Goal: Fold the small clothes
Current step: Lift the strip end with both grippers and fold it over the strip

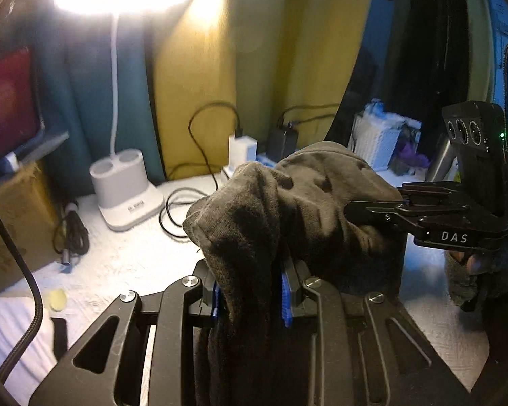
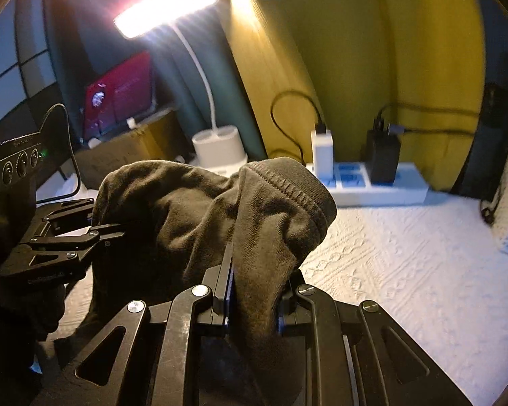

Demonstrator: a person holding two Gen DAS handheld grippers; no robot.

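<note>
A small dark grey garment (image 1: 298, 199) hangs bunched above the white textured cover (image 2: 406, 253), held up between both grippers. In the left wrist view my left gripper (image 1: 252, 292) is shut on one edge of the garment, which is pinched between the blue pads (image 1: 286, 301). My right gripper (image 1: 359, 211) comes in from the right and bites into the cloth's side. In the right wrist view my right gripper (image 2: 254, 296) is shut on the garment's (image 2: 271, 216) stitched hem. There, my left gripper (image 2: 113, 231) grips the cloth at the left. The lower part of the garment is hidden behind the jaws.
A lit white desk lamp has its base (image 1: 127, 196) at the back. Black cables (image 1: 186, 209) trail beside it. A white power strip (image 2: 372, 186) carries two chargers. A cardboard box (image 1: 13, 223) stands at the left and a white basket (image 1: 376, 142) at the back right. Curtains hang behind.
</note>
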